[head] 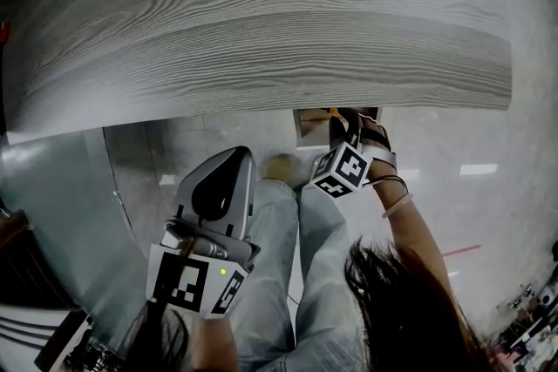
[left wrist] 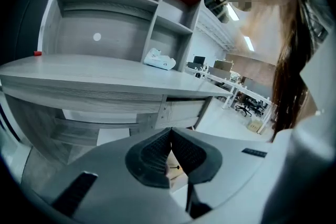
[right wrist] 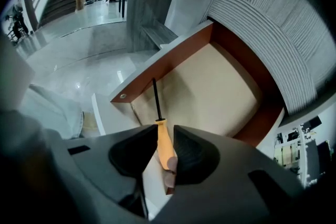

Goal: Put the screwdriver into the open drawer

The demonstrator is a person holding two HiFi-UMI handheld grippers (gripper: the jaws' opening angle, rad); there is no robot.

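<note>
The screwdriver (right wrist: 163, 145) has an orange handle and a thin black shaft. My right gripper (right wrist: 160, 131) is shut on the handle, and the shaft points over the front wall of the open drawer (right wrist: 169, 62). The drawer has red-brown walls and a bare beige bottom. In the head view the right gripper (head: 343, 121) reaches to the drawer (head: 307, 128) just under the desk edge. My left gripper (head: 235, 156) hangs lower left over the person's lap, away from the drawer. Seen from its own camera, the left gripper (left wrist: 169, 135) is shut with nothing between its pads.
A wide grey wood desk top (head: 261, 22) overhangs the drawer. Shelves (left wrist: 121, 2) rise behind the desk, and a white object (left wrist: 159, 60) lies on it. The person's jeans-clad legs (head: 288, 257) are below, over a glossy grey floor (head: 471, 152).
</note>
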